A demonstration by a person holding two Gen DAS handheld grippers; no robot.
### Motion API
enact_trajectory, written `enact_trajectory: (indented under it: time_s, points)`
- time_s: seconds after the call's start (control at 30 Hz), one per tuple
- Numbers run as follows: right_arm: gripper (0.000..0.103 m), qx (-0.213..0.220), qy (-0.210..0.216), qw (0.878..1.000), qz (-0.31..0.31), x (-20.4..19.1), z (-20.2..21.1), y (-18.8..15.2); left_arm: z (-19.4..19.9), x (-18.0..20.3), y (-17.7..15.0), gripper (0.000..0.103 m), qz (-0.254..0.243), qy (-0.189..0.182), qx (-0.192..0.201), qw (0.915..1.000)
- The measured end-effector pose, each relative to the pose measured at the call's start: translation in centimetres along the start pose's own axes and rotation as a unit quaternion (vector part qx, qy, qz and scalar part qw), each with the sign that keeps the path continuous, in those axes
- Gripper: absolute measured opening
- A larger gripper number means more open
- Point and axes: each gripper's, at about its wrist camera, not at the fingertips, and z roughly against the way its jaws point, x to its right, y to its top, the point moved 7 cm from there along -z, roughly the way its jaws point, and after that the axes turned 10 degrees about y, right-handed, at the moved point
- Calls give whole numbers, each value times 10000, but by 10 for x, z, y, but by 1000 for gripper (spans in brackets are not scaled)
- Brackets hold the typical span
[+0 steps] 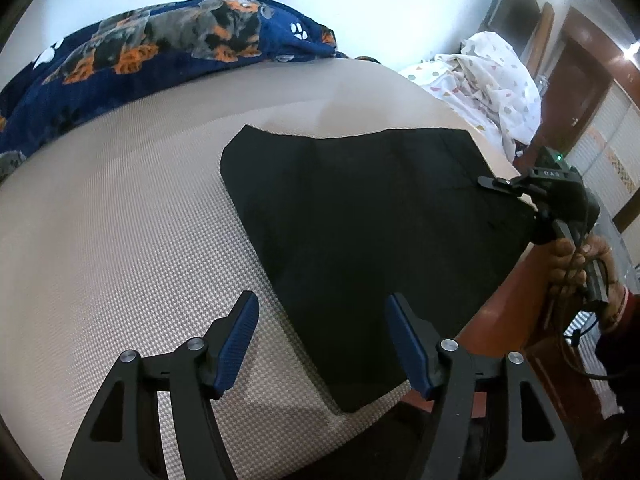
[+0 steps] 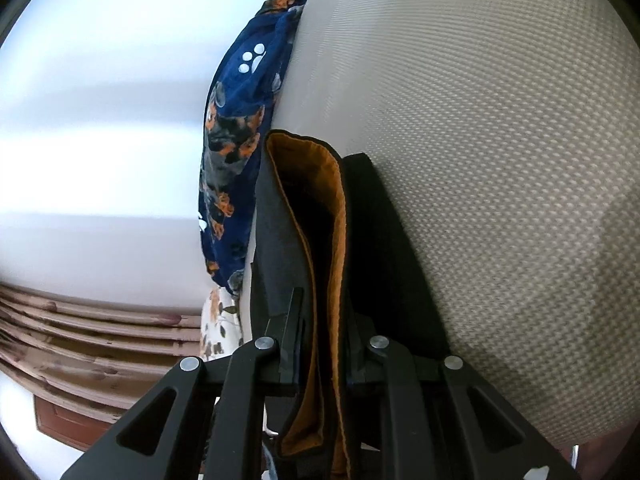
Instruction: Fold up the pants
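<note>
Black pants lie folded on a beige mattress, one edge pinched by the right gripper.

The mattress, covered in a woven beige mesh, fills most of the left wrist view, with a navy dog-print blanket bunched along its far side and a white patterned sheet heaped at the far right corner. The pants lie near the mattress's right edge as a flat, dark, roughly trapezoid slab with clean edges. In the right wrist view their layers show an orange lining. The right gripper is clamped on those stacked layers. The left gripper hovers with jaws apart over the pants' near corner, gripping nothing.
</note>
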Motion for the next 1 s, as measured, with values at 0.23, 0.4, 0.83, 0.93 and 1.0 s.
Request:
enact_trajectory:
  time_s: [0.23, 0.4, 0.83, 0.93, 1.0]
  points:
    - [21, 699, 91, 9972, 254, -29, 57, 6, -1, 0, 0, 67, 5, -62, -27, 10000]
    - [22, 316, 183, 9990, 259, -45, 67, -34, 2, 2, 0, 67, 82, -171, 1, 9998]
    - [34, 277, -51, 9980, -565, -8, 46, -42, 7, -7, -3, 68, 258, -168, -43, 9995]
    - [30, 311, -252, 9981, -467, -9, 43, -38, 6, -7, -6, 68, 245, -137, -102, 9996]
    - [11, 292, -466, 9982, -246, -13, 41, -40, 7, -7, -6, 68, 246, -108, -95, 9996]
